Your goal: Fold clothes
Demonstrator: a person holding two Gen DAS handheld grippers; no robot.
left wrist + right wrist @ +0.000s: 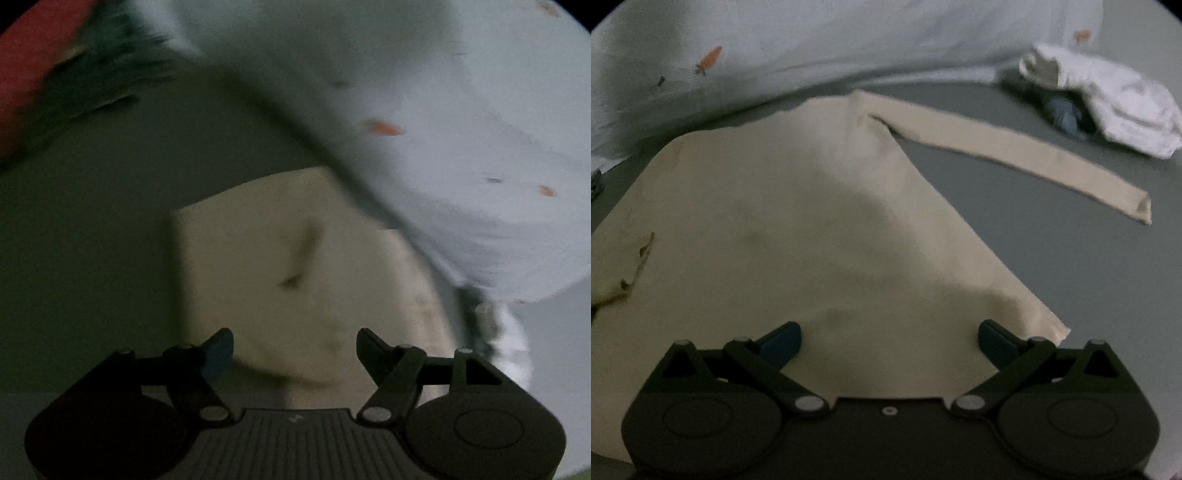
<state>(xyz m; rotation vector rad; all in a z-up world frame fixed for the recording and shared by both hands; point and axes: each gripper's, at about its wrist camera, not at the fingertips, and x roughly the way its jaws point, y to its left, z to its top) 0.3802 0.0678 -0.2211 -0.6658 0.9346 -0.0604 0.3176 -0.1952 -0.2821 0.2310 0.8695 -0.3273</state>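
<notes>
A cream long-sleeved top (798,221) lies flat on a grey surface (1052,266). Its right sleeve (1015,155) stretches out to the right; the left side is folded over near the left edge. My right gripper (889,341) is open and empty, just above the top's lower hem. In the blurred left wrist view the same cream top (280,273) lies ahead, and my left gripper (294,349) is open and empty over its near edge.
A pale blue sheet with small orange prints (783,48) lies bunched along the far side, also in the left wrist view (443,129). A pile of white and dark clothes (1108,99) sits at the far right. Something red (26,66) is at the far left.
</notes>
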